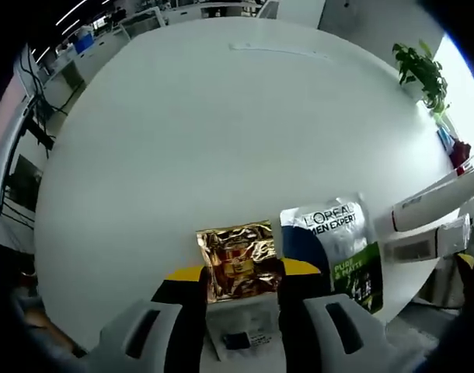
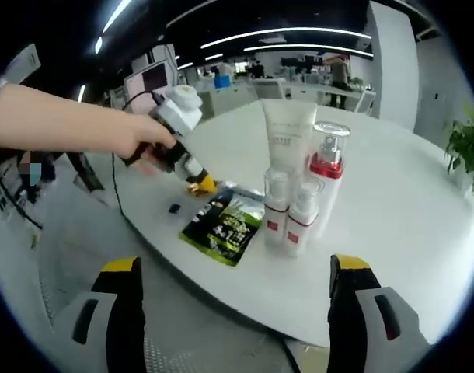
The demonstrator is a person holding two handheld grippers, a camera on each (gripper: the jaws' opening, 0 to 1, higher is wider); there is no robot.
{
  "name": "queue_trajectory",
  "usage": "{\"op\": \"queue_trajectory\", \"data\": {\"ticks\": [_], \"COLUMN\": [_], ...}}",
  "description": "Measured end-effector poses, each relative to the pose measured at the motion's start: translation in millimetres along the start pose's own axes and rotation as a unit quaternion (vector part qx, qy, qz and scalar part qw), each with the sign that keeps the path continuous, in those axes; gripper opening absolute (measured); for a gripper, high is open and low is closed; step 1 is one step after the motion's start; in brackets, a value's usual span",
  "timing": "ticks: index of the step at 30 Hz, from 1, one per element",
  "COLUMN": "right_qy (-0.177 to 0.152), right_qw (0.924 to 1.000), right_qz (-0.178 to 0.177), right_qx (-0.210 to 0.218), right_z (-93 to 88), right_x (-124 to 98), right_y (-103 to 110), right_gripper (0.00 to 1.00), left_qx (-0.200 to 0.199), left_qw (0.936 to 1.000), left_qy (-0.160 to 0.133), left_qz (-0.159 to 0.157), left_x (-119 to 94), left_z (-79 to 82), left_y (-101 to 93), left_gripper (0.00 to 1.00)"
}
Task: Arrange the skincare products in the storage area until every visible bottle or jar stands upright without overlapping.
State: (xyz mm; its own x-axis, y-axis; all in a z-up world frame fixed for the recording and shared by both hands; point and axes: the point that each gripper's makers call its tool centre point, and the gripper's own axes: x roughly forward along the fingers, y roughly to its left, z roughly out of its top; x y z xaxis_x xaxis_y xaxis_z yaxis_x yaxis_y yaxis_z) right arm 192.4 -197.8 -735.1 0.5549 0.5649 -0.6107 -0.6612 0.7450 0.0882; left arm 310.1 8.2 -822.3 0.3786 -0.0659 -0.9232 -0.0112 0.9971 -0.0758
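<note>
In the left gripper view, a crumpled gold sachet (image 1: pixel 237 260) lies on the white round table (image 1: pixel 221 132), pinched across its width by my left gripper (image 1: pixel 241 284). Beside it on the right lies a flat L'Oreal Men Expert sachet (image 1: pixel 338 249). In the right gripper view, a white tube (image 2: pixel 287 136), a tall pump bottle with a red band (image 2: pixel 326 175) and two small white bottles (image 2: pixel 276 206) (image 2: pixel 301 217) stand upright and close together. The same dark-green sachet (image 2: pixel 225 225) lies flat left of them. My right gripper (image 2: pixel 235 266) hangs open before the table edge, holding nothing.
A person's hand (image 2: pixel 136 136) holds the left gripper (image 2: pixel 204 184) down at the table beyond the green sachet. A small white label with a barcode (image 1: pixel 238 339) lies under the left jaws. A potted plant (image 1: pixel 423 74) stands at the table's far right. Floor lies below the near edge.
</note>
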Motion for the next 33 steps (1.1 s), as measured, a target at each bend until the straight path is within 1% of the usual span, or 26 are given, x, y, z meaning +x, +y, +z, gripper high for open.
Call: {"op": "queue_trajectory", "data": {"ticks": [2,4,9,13,16,18,21,24,26,27,29,30,31,32,33], "right_qy": [0.0,0.0,0.0,0.001,0.002,0.004,0.006,0.007,0.008,0.009,0.011,0.012,0.013,0.013,0.014], "right_qw": [1.0,1.0,1.0,1.0,1.0,1.0,0.9999,0.9999,0.9999,0.9999,0.9999,0.9999,0.9999,0.9999,0.9999], "right_qz": [0.0,0.001,0.003,0.005,0.005,0.005,0.008,0.008,0.009,0.009,0.01,0.01,0.01,0.009,0.007], "right_qx": [-0.003,-0.003,0.0,0.001,0.002,-0.001,-0.004,-0.002,0.001,0.002,0.002,0.002,0.002,0.001,0.0], "right_z": [0.0,-0.2,-0.5,-1.1,-1.2,-1.6,-1.7,-1.8,-2.0,-2.3,-2.8,-2.9,-3.2,-3.6,-3.9], "right_x": [-0.3,-0.7,-0.1,0.5,0.4,0.8,1.0,1.2,1.6,1.9,2.4,2.6,2.8,3.1,2.9], "right_y": [-0.4,0.0,-0.2,0.2,0.1,0.6,1.8,1.3,0.9,0.7,0.9,1.3,1.4,0.8,0.5], "right_gripper": [1.0,1.0,1.0,1.0,1.0,1.0,1.0,1.0,1.0,1.0,1.0,1.0,1.0,1.0,1.0], "left_qx": [0.005,0.011,0.009,0.015,0.011,0.012,0.007,0.015,0.016,0.016,0.015,0.01,0.004,-0.006,-0.017], "left_qw": [1.0,0.9999,0.9998,0.9998,0.9999,0.9999,1.0,0.9998,0.9998,0.9999,0.9988,0.9974,0.9963,0.9948,0.9916], "left_qy": [0.002,0.005,0.007,0.006,0.004,0.004,0.004,0.006,0.003,-0.001,-0.043,-0.062,-0.074,-0.088,-0.109], "left_qz": [0.003,0.01,0.018,0.01,0.008,0.007,0.001,0.006,0.006,0.004,-0.02,-0.034,-0.044,-0.052,-0.067], "left_x": [0.2,1.8,3.2,4.7,3.7,3.6,2.6,0.0,-4.9,-7.1,-9.9,-22.4,-28.7,-31.0,-32.5], "left_z": [-0.9,-1.7,-2.8,-1.8,-1.9,-1.7,-1.3,-2.8,-3.7,-2.7,11.9,14.7,17.2,22.2,31.0], "left_y": [-2.4,0.1,4.6,3.0,0.7,0.4,-0.2,2.1,4.6,5.5,6.0,1.4,-0.2,3.0,8.8], "left_gripper": [0.32,0.32,0.33,0.34,0.35,0.38,0.39,0.4,0.45,0.47,0.49,0.49,0.5,0.52,0.54]}}
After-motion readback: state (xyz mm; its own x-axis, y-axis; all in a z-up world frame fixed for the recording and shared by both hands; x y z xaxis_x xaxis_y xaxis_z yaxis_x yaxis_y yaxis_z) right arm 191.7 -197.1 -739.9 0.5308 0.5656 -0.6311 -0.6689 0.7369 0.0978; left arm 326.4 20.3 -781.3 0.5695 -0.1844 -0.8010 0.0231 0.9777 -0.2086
